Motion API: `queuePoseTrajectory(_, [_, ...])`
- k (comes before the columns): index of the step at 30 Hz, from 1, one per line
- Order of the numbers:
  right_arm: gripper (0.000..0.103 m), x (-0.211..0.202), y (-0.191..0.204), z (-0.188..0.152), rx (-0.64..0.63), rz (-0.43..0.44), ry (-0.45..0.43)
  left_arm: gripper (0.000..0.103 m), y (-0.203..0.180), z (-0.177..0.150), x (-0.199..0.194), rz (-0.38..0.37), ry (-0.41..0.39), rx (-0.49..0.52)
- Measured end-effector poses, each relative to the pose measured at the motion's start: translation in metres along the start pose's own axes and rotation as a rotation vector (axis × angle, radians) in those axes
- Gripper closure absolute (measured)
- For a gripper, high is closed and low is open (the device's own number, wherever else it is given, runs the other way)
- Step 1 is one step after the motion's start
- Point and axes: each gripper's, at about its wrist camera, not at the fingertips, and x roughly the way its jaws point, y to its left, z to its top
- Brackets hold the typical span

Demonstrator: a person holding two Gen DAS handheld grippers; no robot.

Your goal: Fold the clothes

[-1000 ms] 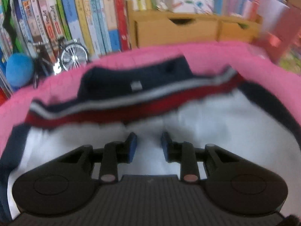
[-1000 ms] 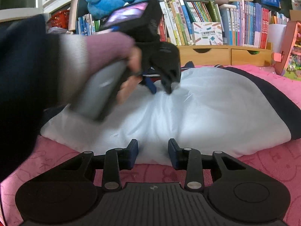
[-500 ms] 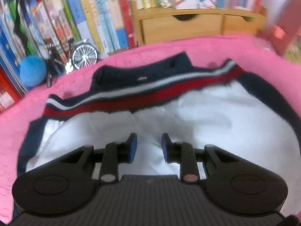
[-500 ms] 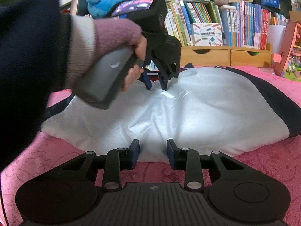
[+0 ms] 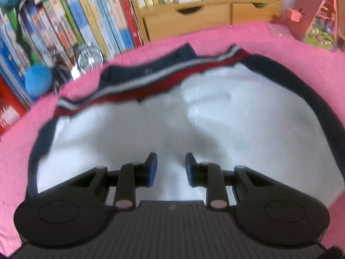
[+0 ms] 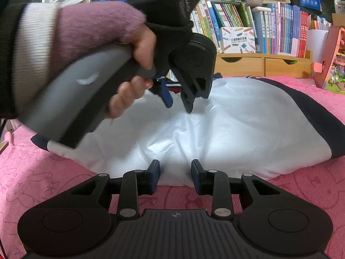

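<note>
— how many garments are on the desk?
— one: a white garment (image 6: 226, 129) with navy side panels and a red, white and navy striped band at its far edge. it lies spread across the middle of the pink towel (image 6: 43, 179) covering the desk, its cloth smooth with soft creases.
— and the tongs?
— two. the left tongs (image 5: 170, 169) hang over the white cloth, jaws apart with nothing between them; from the right wrist view the tips sit just above the fabric, and contact is hard to judge. a left hand (image 6: 129, 73) in a mauve knitted cuff grips the grey handle.
— the right one?
— the right tongs (image 6: 175, 178) rest at the garment's near edge, jaws apart, nothing clamped.
— anything else?
— two wooden drawers (image 5: 207, 17) under a row of books (image 5: 90, 19), one blue ball (image 5: 37, 79). the left view is blurred, so the small bicycle model (image 5: 86, 58) is barely readable.
</note>
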Motion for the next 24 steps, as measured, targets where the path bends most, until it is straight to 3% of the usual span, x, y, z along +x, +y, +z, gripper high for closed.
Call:
queuePoseTrajectory(6, [0.07, 0.001, 0.0, 0.0, 0.001, 0.0, 0.0, 0.076, 0.004, -0.027, -0.02, -0.136, 0.125, -0.047])
queuePoseTrajectory(12, [0.07, 0.002, 0.0, 0.001, 0.01, 0.003, 0.002, 0.073, -0.002, -0.033, -0.018, -0.125, 0.158, -0.038])
queuePoseTrajectory(24, [0.07, 0.001, -0.001, 0.003, 0.018, 0.009, 0.007, 0.067, 0.012, 0.018, 0.03, -0.038, 0.087, -0.108])
